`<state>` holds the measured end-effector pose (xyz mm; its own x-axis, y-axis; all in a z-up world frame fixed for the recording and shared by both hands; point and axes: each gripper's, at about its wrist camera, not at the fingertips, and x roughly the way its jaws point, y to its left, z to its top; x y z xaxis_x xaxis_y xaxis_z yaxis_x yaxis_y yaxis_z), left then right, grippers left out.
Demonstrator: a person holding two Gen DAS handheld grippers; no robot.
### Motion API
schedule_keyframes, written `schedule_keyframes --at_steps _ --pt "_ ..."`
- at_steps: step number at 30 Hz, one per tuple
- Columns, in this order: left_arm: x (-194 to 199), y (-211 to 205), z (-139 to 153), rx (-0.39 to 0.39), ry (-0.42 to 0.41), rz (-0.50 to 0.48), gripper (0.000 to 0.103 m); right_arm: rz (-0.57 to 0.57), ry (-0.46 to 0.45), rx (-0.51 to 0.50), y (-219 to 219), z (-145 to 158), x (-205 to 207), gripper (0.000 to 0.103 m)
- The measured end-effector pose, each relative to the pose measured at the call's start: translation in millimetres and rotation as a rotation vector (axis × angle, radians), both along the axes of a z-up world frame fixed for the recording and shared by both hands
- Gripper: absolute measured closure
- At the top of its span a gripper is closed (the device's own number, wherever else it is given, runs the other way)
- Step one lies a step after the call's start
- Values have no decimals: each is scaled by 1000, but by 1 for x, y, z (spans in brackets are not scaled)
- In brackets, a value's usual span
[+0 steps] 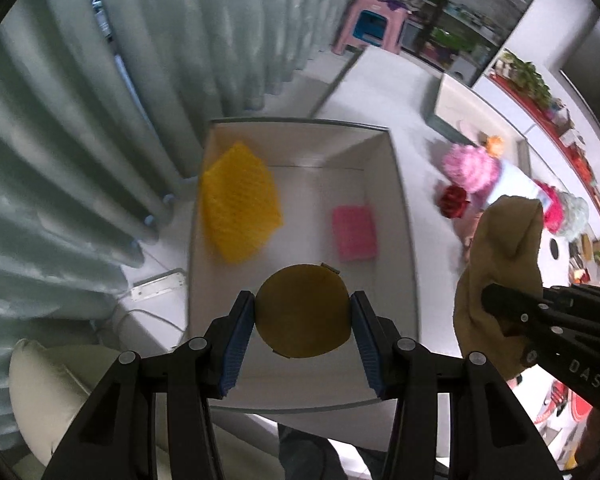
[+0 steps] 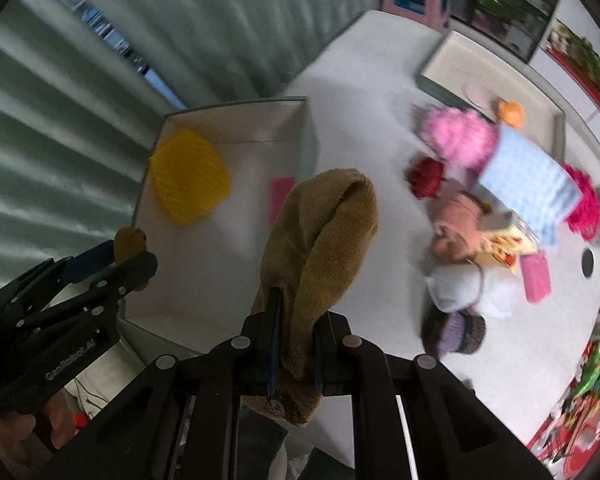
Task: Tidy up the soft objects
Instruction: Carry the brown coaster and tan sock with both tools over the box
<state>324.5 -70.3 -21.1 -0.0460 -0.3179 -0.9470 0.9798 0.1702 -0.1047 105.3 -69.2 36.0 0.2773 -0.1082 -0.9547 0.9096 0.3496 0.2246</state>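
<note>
My left gripper [image 1: 302, 316] is shut on a round olive-brown pad [image 1: 302, 312] and holds it above the near end of a white box [image 1: 400, 200]. In the box lie a yellow mesh sponge [image 1: 240, 208] and a pink sponge [image 1: 354, 232]. My right gripper [image 2: 296, 344] is shut on a brown knitted sock [image 2: 324, 232], held up just right of the box [image 2: 172, 128]. The right gripper also shows in the left wrist view [image 1: 496, 304], and the left gripper in the right wrist view [image 2: 128, 256].
On the white table [image 2: 360, 80] lies a pile of soft things: a pink fluffy ball [image 2: 460, 140], a red flower [image 2: 426, 176], a light blue cloth [image 2: 528, 180], a purple knit hat [image 2: 456, 332]. A second tray [image 2: 496, 64] stands behind. Curtains [image 1: 80, 120] hang on the left.
</note>
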Motion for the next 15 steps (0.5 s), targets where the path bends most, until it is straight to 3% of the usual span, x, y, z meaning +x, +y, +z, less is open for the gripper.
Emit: schedule_keyframes --at_steps 15 --pt "34 -10 -17 17 -31 58 53 94 21 -15 -18 -2 62 89"
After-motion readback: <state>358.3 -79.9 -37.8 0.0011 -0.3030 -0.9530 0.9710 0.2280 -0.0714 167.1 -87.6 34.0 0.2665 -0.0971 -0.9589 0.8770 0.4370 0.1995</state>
